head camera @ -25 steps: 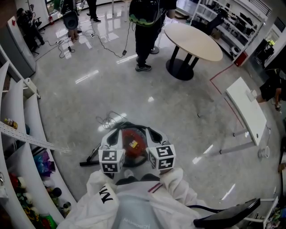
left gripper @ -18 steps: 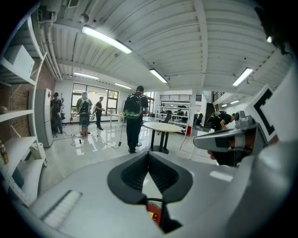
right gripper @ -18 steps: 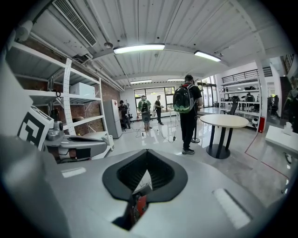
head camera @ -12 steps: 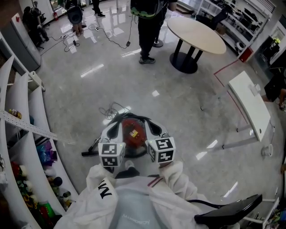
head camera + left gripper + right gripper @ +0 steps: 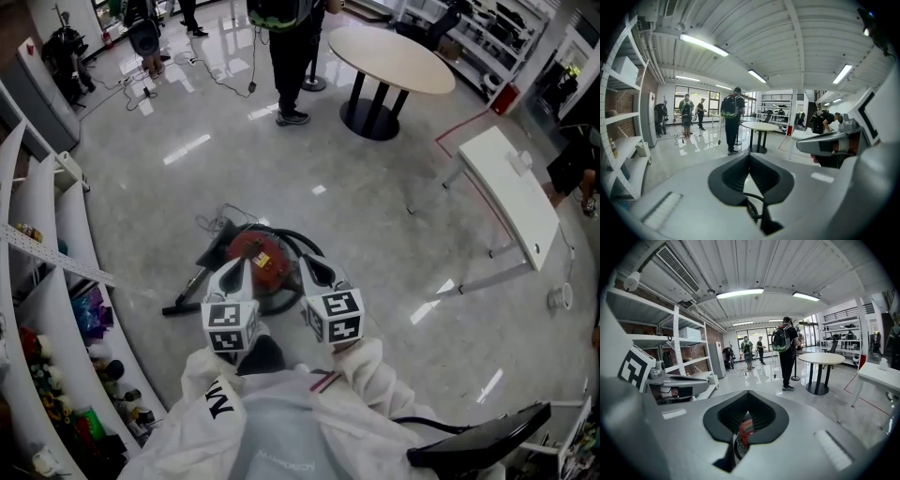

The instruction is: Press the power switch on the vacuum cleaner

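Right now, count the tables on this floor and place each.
2: a round table at the top, a white rectangular table at the right. Others may lie out of view.

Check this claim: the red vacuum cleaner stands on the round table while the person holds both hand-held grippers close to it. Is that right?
No. The head view shows the vacuum cleaner on the floor, not on the round table, which stands farther off. The left hand-held gripper and right hand-held gripper are indeed close to it.
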`<action>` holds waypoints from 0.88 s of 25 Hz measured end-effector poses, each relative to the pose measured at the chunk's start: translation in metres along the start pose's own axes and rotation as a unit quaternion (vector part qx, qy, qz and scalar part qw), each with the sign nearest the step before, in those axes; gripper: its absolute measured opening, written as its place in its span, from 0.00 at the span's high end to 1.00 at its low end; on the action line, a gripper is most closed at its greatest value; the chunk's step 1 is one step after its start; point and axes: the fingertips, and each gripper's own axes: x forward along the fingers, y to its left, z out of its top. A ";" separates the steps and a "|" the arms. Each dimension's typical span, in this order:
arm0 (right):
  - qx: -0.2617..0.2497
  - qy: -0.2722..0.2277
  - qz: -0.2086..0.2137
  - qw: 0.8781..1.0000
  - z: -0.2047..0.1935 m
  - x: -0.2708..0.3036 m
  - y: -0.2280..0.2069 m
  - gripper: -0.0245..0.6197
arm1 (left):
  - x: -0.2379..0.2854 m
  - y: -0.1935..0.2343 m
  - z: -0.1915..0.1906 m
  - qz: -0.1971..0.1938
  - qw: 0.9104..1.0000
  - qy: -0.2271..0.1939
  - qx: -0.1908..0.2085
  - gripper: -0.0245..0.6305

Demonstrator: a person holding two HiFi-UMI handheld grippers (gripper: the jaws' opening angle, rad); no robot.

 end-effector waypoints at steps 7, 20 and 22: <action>0.003 0.005 0.002 1.000 -0.032 -0.050 -0.006 0.96 | -0.023 -0.050 -0.022 -0.010 1.000 -0.001 0.005 0.96; -0.002 -0.003 0.037 0.999 -0.043 -0.083 0.010 0.96 | -0.062 -0.070 -0.028 0.017 1.000 -0.005 0.007 0.96; 0.001 -0.001 0.038 0.999 -0.046 -0.086 0.011 0.96 | -0.065 -0.073 -0.032 0.016 1.000 0.001 0.007 0.96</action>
